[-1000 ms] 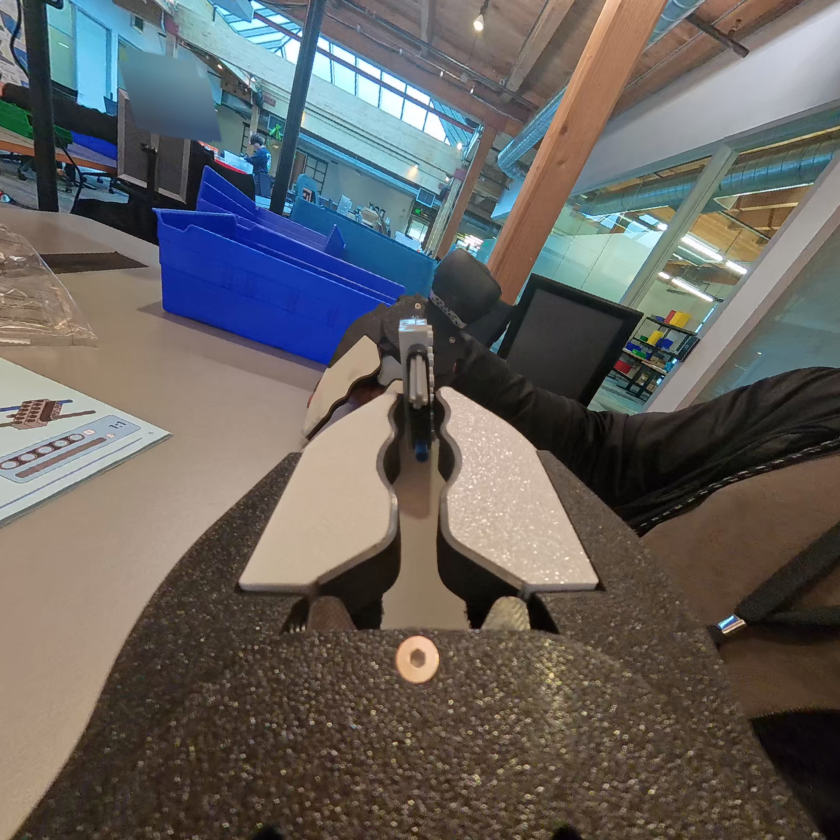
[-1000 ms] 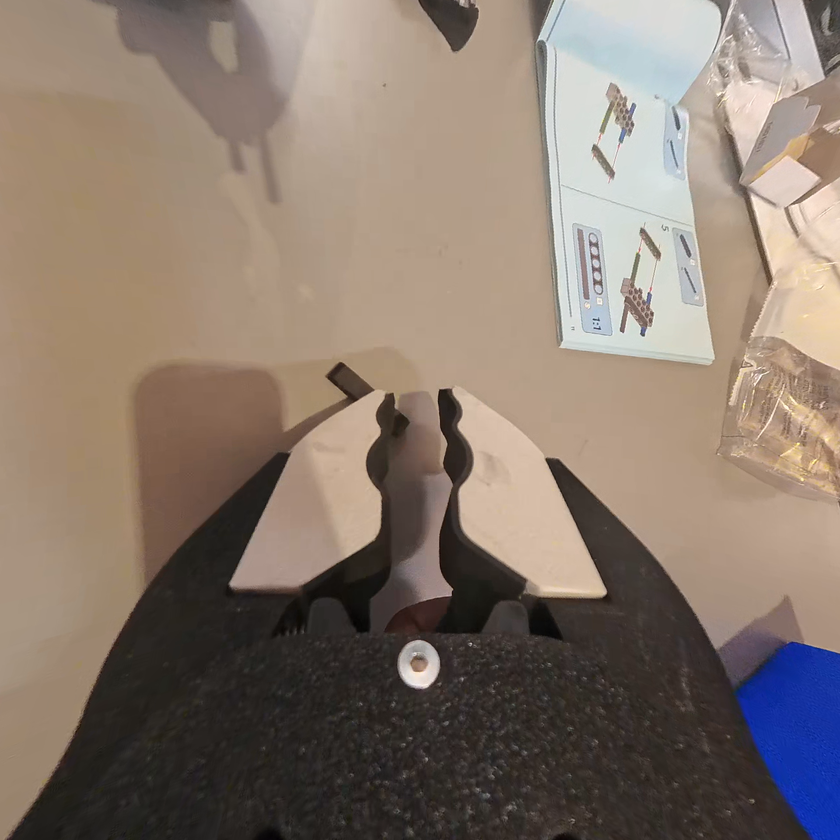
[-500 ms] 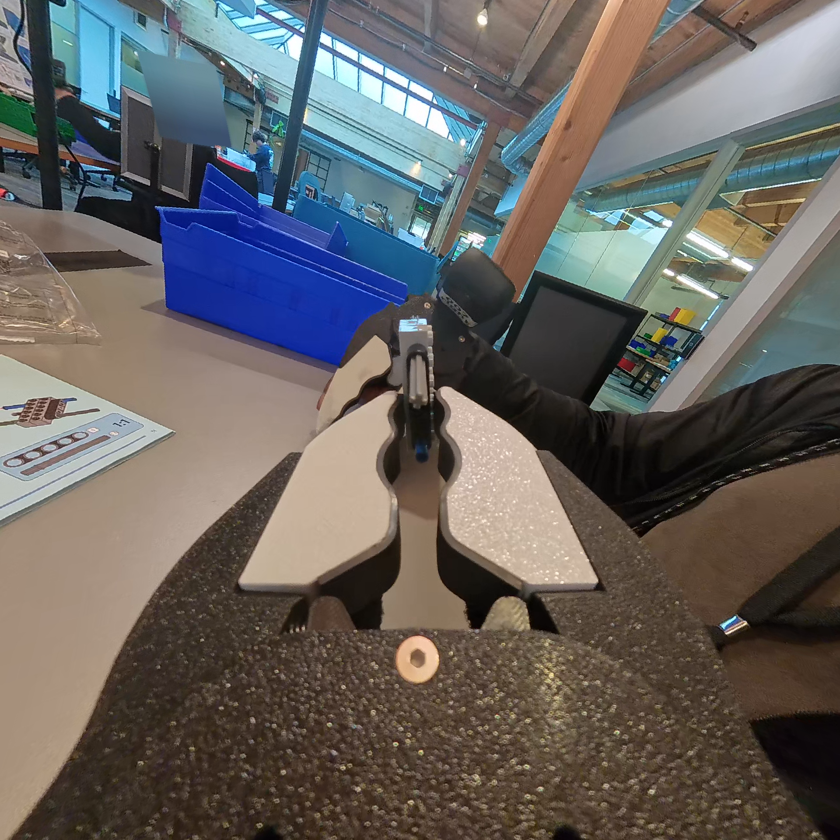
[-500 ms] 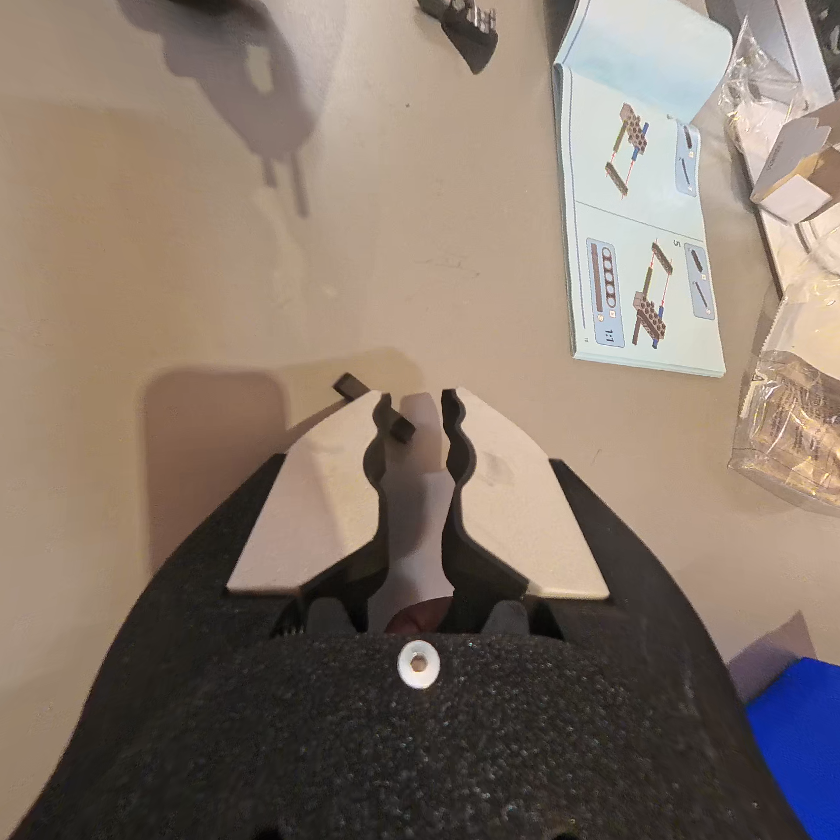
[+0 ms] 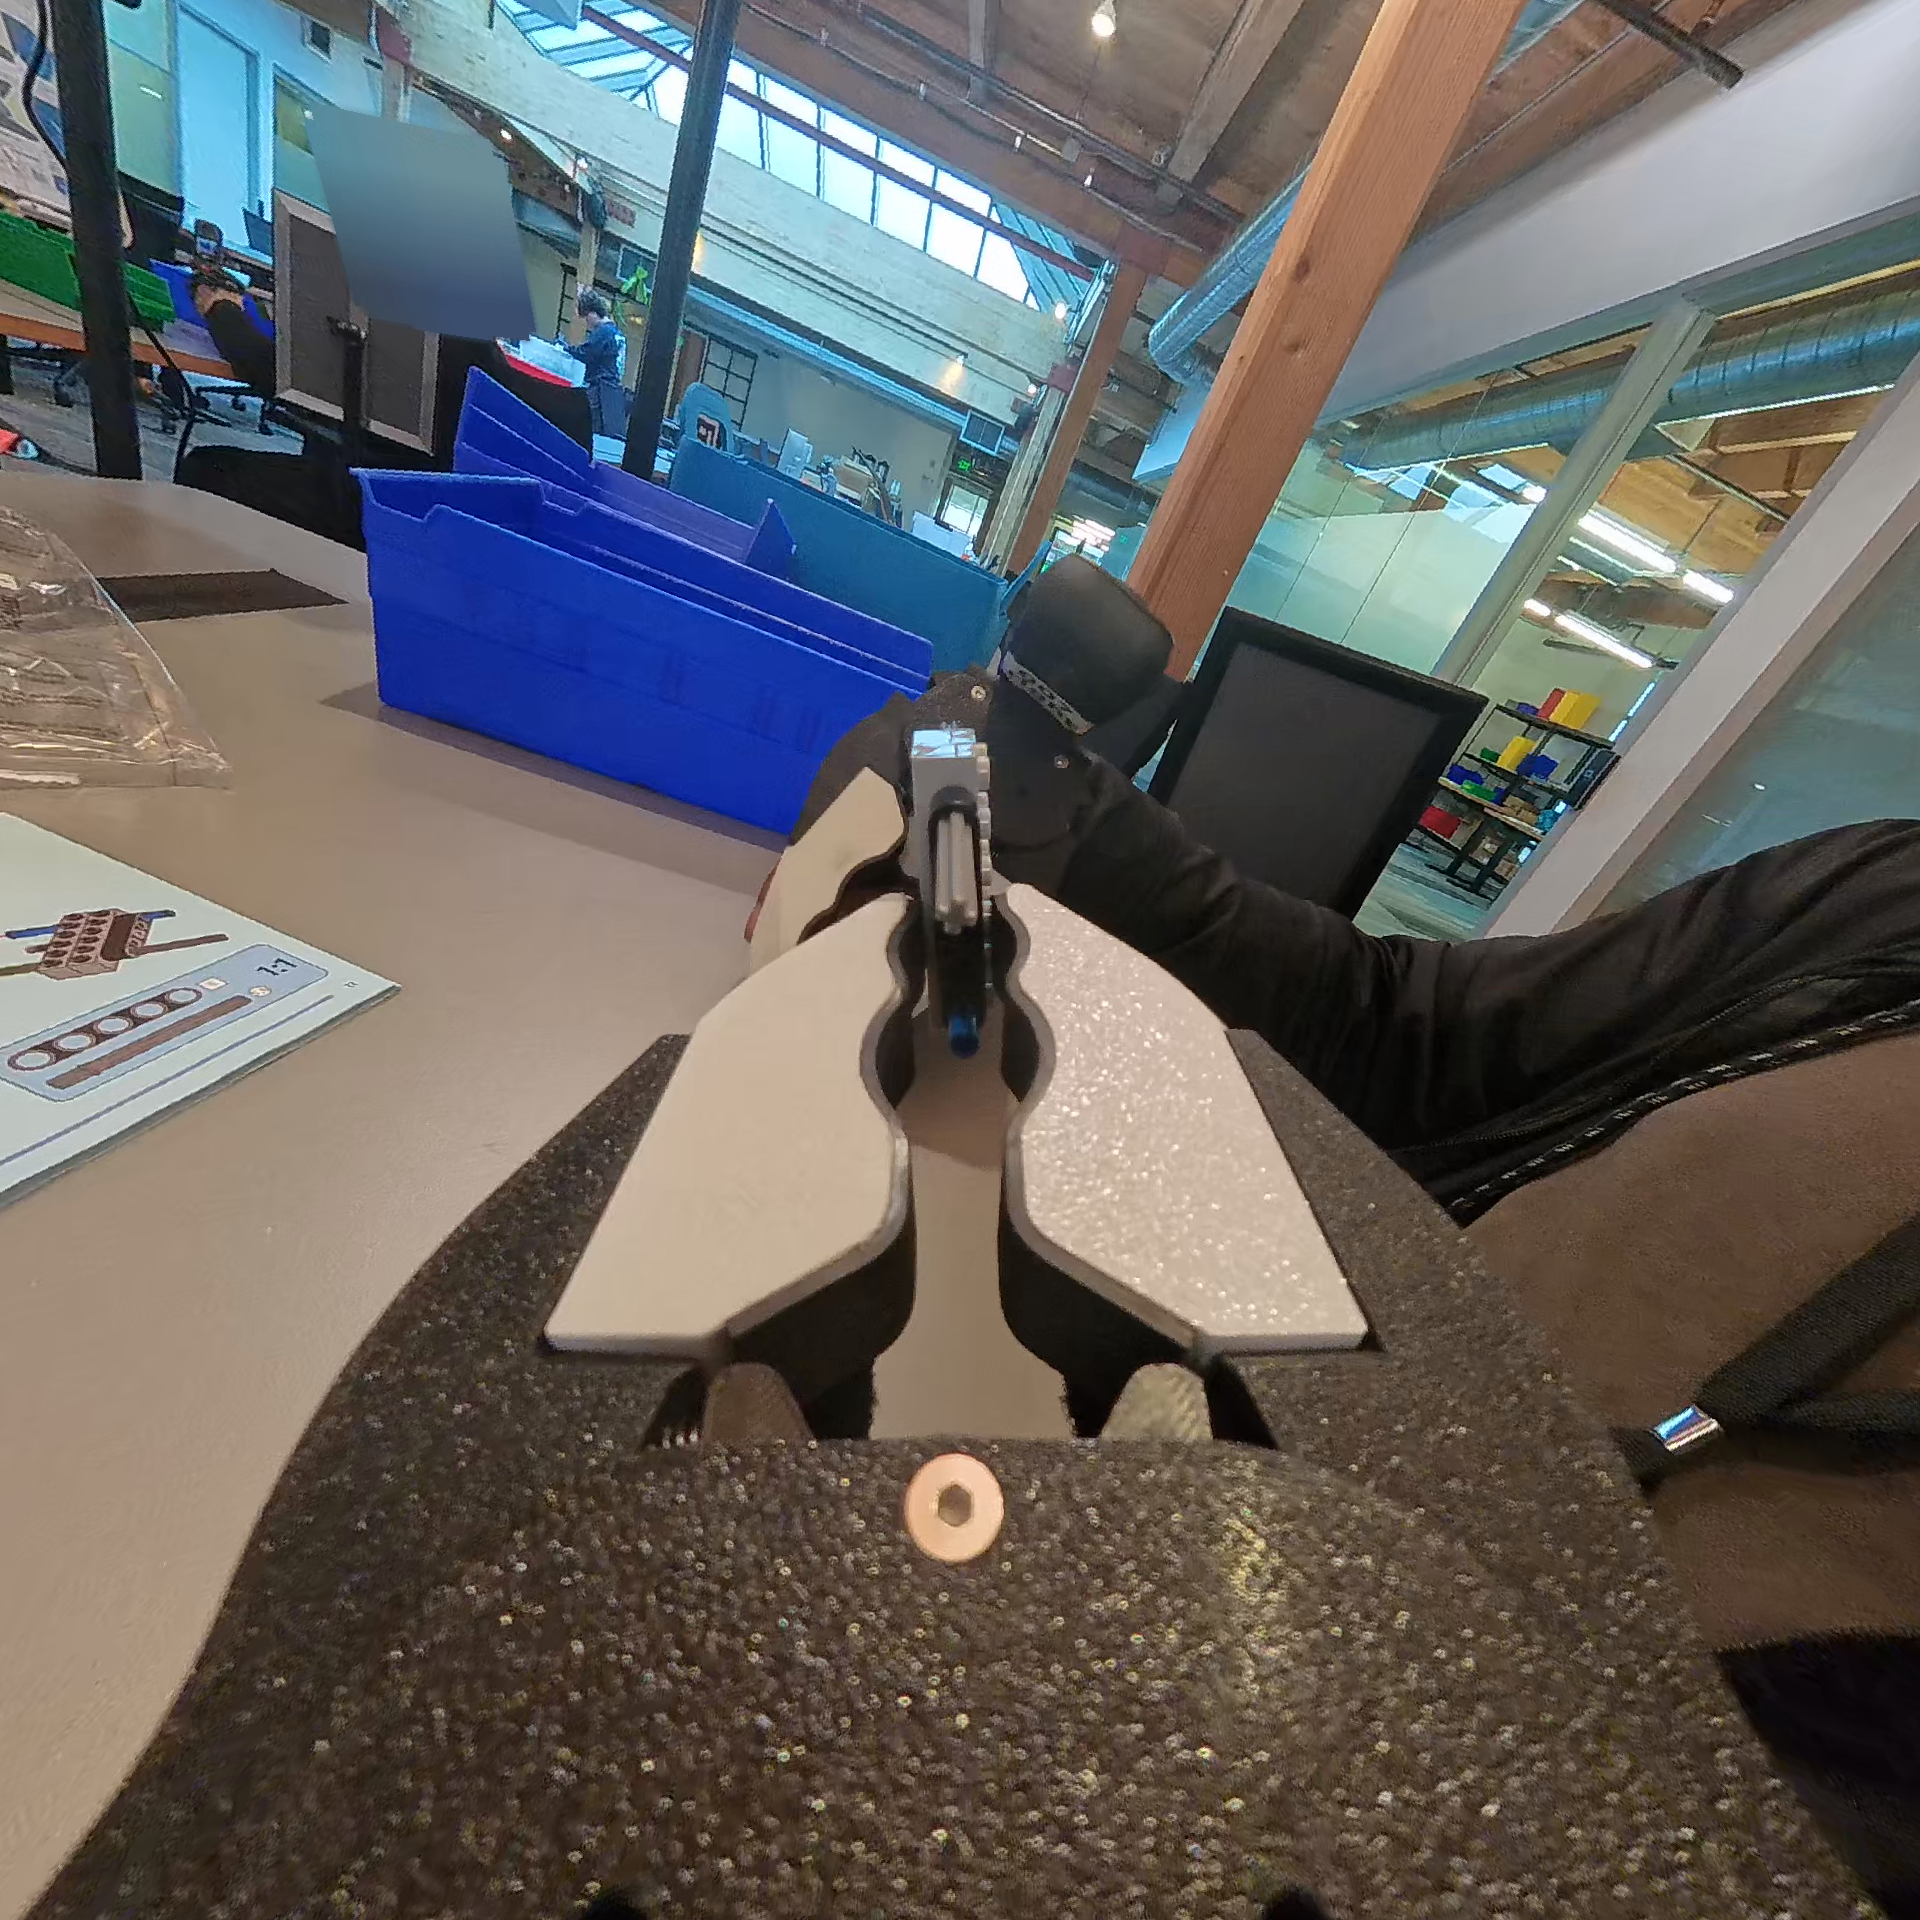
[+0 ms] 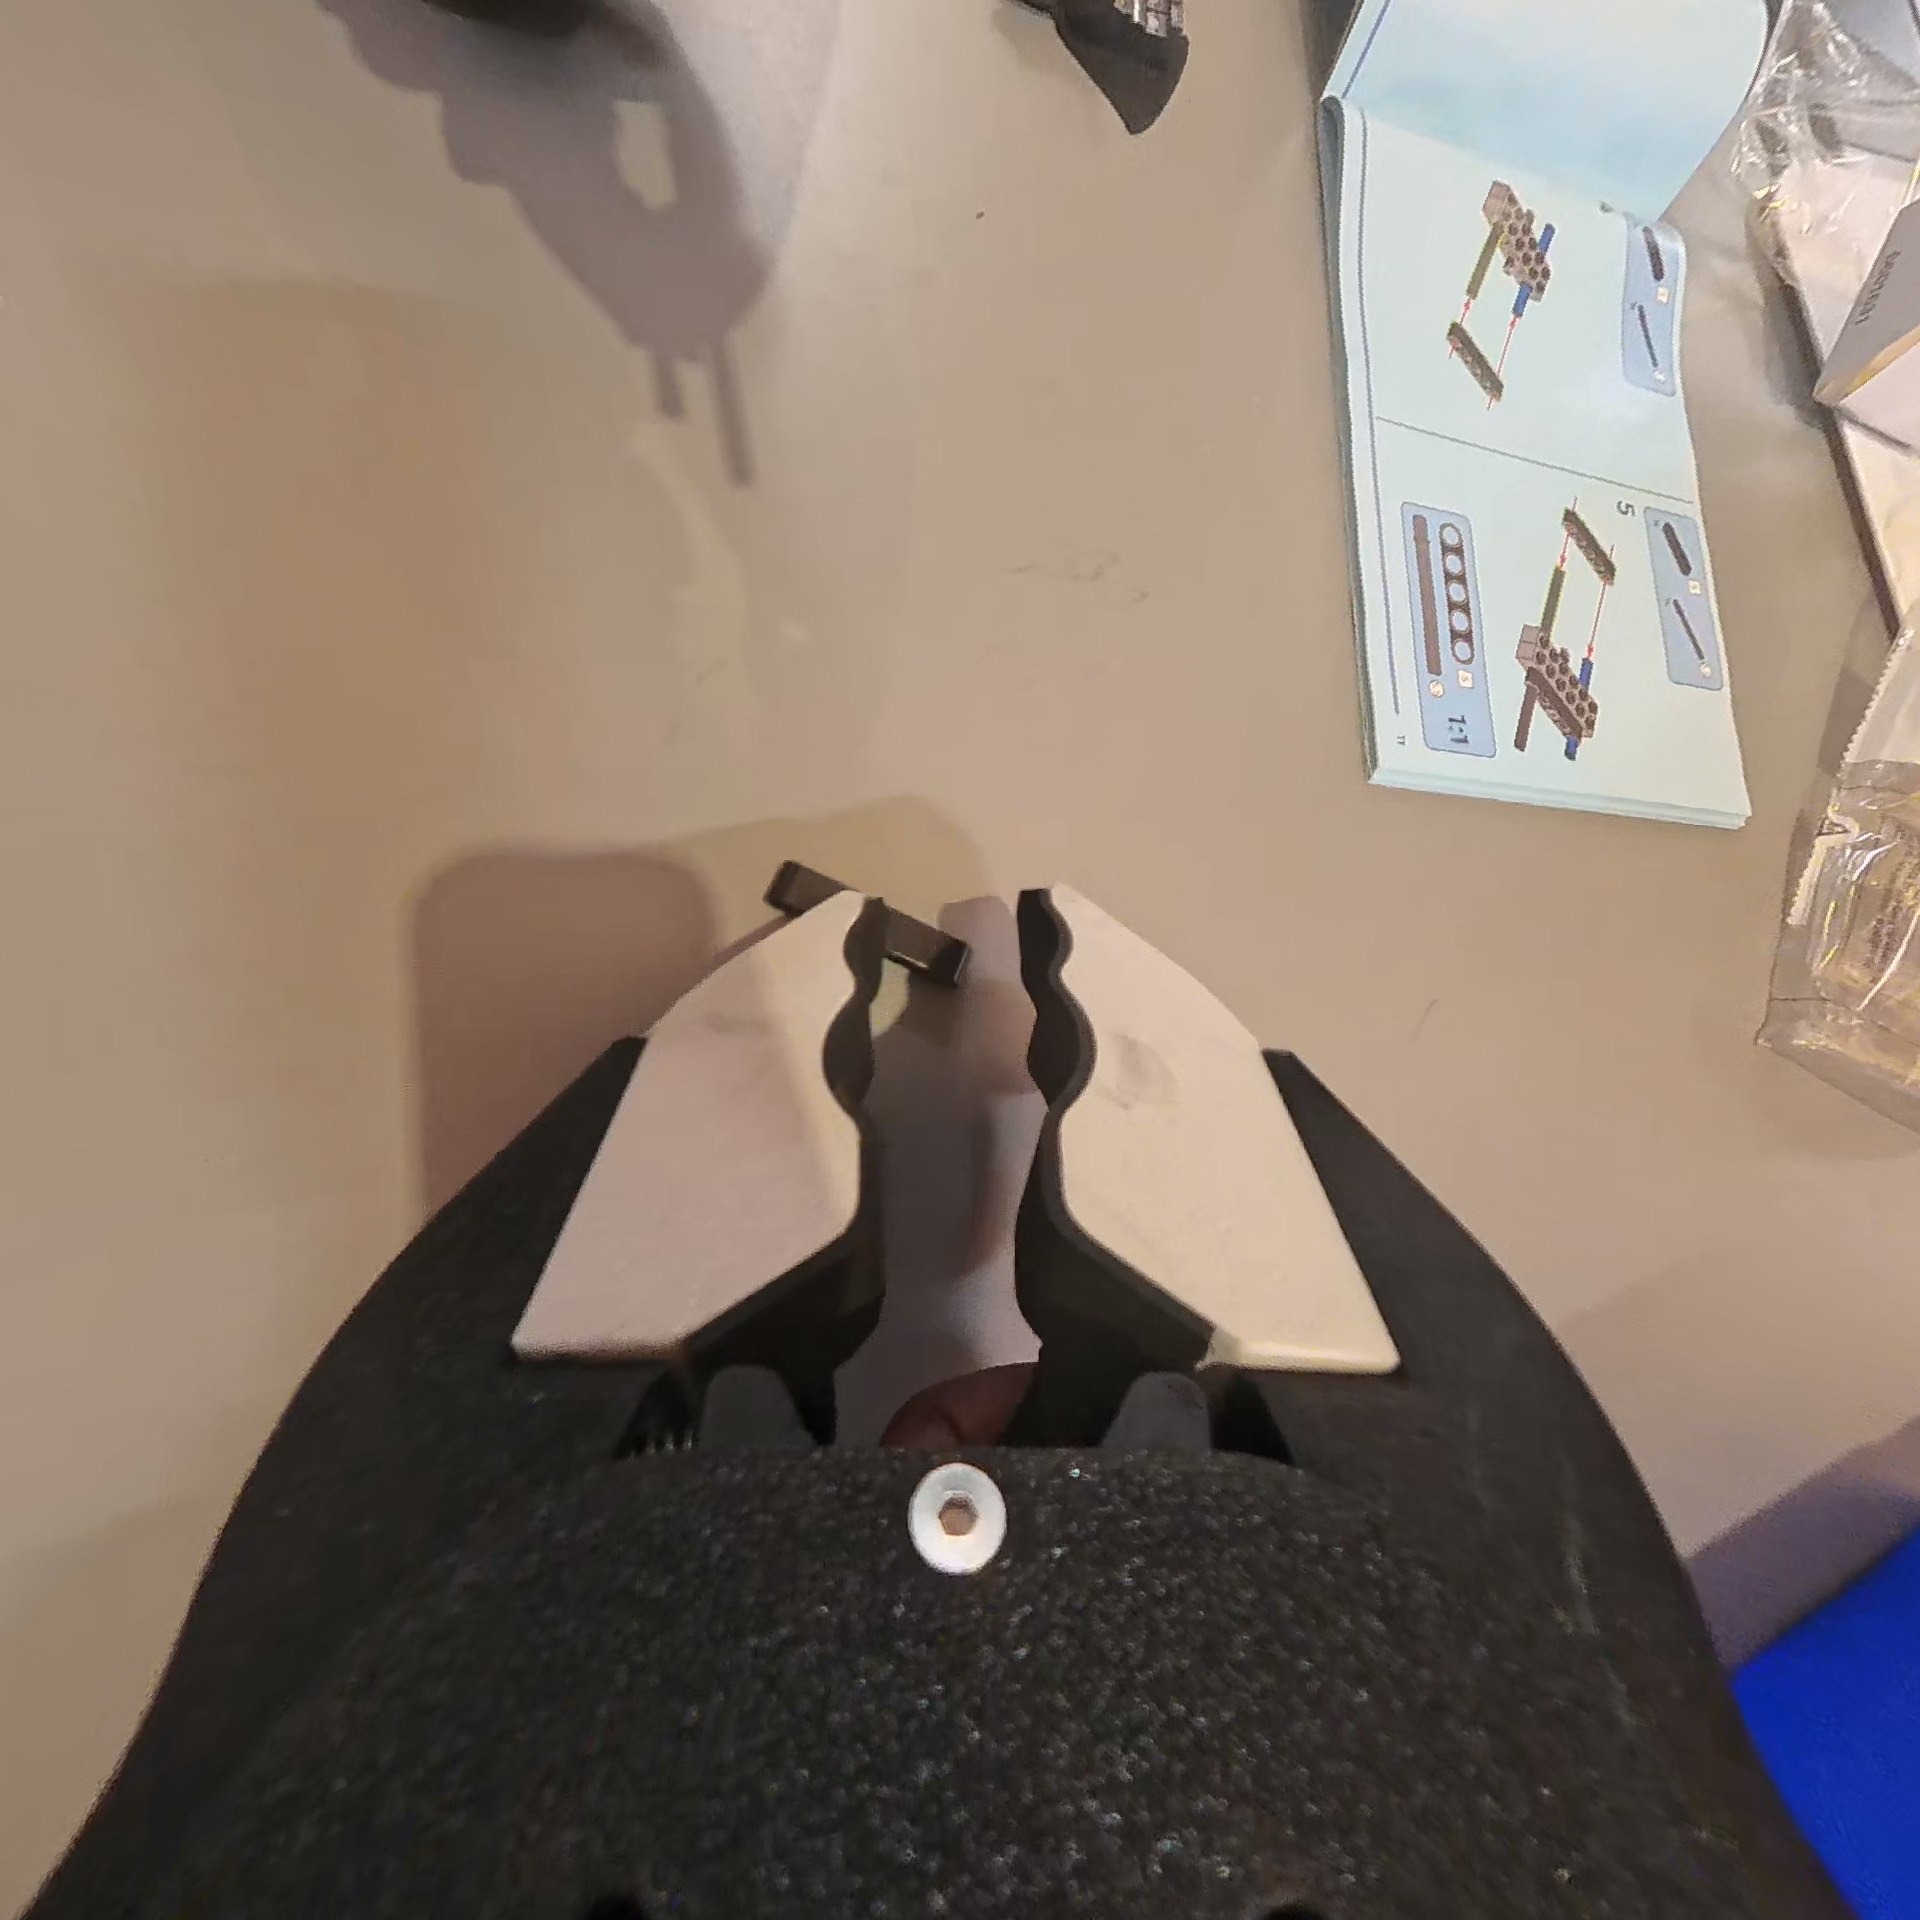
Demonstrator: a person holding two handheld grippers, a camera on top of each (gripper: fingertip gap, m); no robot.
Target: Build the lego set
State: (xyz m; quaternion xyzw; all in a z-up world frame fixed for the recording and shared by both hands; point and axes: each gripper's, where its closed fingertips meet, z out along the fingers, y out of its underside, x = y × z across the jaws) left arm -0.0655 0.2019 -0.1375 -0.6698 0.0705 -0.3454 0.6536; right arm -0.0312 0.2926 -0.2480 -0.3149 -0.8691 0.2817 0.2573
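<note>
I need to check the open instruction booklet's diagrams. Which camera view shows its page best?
The right wrist view: it looks down on the instruction booklet, so the whole open page with its diagrams lies flat and in full. The left wrist view catches only one corner of it at the left edge, seen at a shallow angle.

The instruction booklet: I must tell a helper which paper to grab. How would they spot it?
On the beige table, look right of the right gripper. The booklet lies open and flat beside crinkly clear bags; it alone is pale blue with brick-assembly diagrams.
</note>
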